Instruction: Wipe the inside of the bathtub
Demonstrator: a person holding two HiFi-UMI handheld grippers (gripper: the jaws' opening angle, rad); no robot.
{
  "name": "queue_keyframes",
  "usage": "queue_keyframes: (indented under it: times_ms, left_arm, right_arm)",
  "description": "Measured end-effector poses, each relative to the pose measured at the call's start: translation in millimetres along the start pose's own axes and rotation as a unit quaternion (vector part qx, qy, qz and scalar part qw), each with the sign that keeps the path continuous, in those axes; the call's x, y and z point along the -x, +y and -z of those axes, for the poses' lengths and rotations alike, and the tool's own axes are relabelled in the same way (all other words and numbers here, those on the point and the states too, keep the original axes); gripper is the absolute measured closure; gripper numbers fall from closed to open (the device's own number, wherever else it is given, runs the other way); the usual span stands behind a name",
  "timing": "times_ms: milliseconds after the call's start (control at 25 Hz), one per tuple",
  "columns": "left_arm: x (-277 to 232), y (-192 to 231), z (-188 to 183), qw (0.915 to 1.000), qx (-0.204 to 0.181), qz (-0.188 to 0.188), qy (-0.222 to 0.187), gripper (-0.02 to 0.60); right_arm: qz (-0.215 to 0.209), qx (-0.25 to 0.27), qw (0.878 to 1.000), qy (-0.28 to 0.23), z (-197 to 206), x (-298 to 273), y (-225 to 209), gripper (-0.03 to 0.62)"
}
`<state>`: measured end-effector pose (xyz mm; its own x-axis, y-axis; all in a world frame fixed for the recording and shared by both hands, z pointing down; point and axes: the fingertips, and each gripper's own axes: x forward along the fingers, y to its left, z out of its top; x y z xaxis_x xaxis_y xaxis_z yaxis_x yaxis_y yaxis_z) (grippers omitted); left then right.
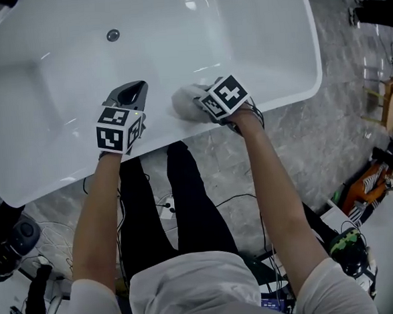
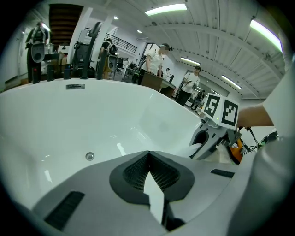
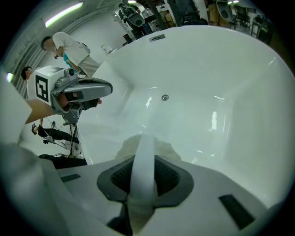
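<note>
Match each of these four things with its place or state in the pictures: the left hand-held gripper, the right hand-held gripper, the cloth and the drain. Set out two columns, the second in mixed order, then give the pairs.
Column 1
1. left hand-held gripper
2. right hand-held gripper
3. cloth
4. drain

Column 2
A. round, set in the floor of the bathtub
B. jaws shut on a strip of white fabric
C. bunched up just inside the bathtub's near rim
D. jaws together, nothing between them

Pairs: 1-D; 2-B; 3-C; 4-A
</note>
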<state>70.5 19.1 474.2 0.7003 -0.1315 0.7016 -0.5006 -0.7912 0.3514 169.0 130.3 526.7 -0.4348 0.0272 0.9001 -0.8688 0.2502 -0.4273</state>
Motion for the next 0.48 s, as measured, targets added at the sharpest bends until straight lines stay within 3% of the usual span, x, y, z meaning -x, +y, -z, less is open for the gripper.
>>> queue_keyframes:
  times_ms: [480]
  left_arm:
    - [58,58,28,0.9987,0.033,-0.035,-0.018,0.577]
  right_arm:
    - [-0.024,0.019,1.0,-0.002,-43,-42,74,0.499]
